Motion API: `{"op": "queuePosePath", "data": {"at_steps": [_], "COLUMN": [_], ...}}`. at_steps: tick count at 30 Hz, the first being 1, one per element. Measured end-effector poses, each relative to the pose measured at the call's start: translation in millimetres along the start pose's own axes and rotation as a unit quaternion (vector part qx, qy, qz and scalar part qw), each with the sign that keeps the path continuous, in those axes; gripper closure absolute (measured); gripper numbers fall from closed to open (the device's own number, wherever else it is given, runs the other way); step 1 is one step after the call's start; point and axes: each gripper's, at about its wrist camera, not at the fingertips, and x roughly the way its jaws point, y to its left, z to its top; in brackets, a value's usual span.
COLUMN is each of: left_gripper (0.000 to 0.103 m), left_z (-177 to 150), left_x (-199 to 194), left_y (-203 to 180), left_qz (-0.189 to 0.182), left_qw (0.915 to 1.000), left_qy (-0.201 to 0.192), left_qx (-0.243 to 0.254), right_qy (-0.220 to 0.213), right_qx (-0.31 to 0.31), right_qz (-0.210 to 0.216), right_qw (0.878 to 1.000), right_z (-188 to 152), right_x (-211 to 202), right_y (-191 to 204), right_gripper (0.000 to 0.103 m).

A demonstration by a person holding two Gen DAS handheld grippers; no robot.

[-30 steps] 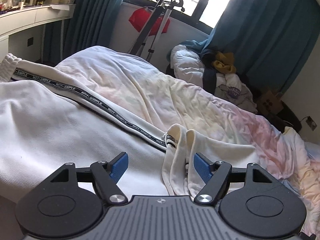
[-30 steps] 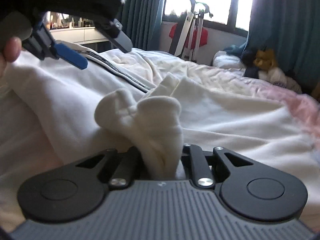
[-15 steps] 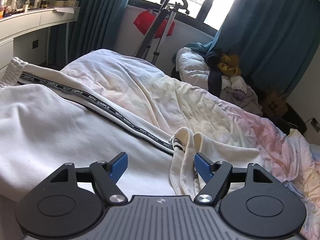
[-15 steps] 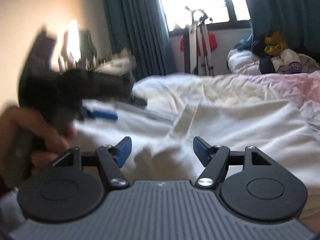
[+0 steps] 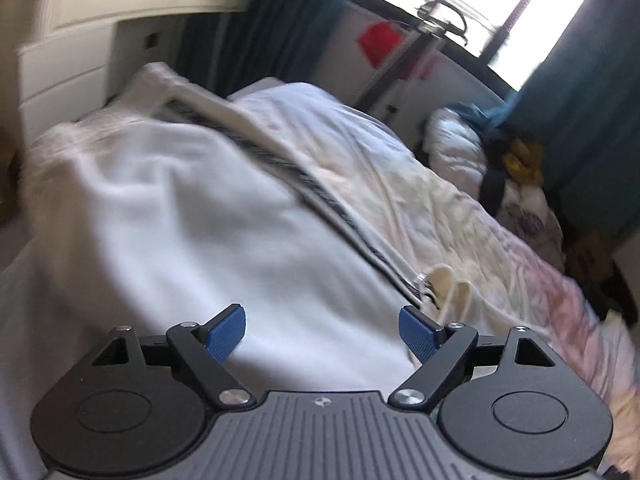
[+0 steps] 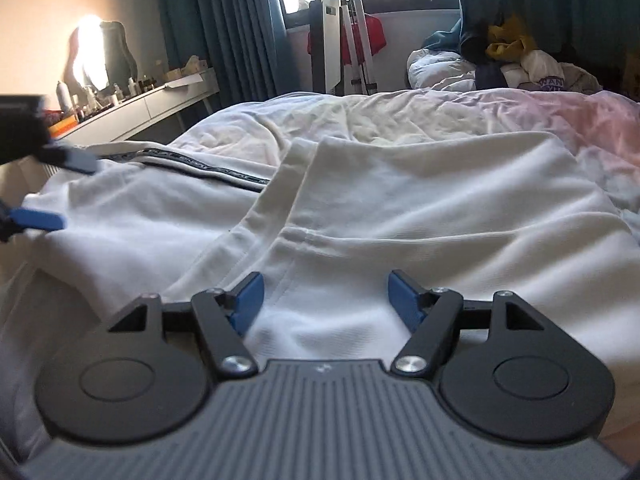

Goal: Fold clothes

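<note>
A white garment (image 5: 200,220) with a black lettered stripe (image 5: 320,192) lies spread over the bed. In the blurred left wrist view my left gripper (image 5: 322,320) hovers over it, its jaws opening and only flat cloth below them. The garment's cream folded edge (image 5: 448,284) lies just past the right finger. In the right wrist view the garment (image 6: 400,200) lies with a folded panel on top. My right gripper (image 6: 322,288) stands open above that panel, pads apart from the cloth. My left gripper (image 6: 56,192) shows at the left edge, over the stripe (image 6: 200,168).
A crumpled pale duvet (image 6: 400,116) covers the bed beyond the garment. A white desk (image 6: 140,112) with bottles stands at the left. A standing frame with red cloth (image 6: 348,40) and a pile of clothes (image 6: 520,60) sit by the window and teal curtains.
My right gripper let go of the bunched white cloth and opened, and the cloth now lies flat. My left gripper swung leftward over the garment, rolled, and its jaws stand wider.
</note>
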Motion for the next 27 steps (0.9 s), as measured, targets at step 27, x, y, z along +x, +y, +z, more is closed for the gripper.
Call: {"op": "queuePosePath", "data": {"at_steps": [27], "left_gripper": [0.032], "left_z": [60], "left_x": [46], "left_y": [117], "left_qz": [0.109], "left_qw": [0.9738], "left_qy": [-0.056], "left_qx": [-0.192], "right_qy": [-0.002], "right_qx": [0.003], "right_qz": [-0.041], "right_qw": [0.999], "right_z": [-4], "right_x": [-4], "right_y": [-5], "right_gripper": [0.031]}}
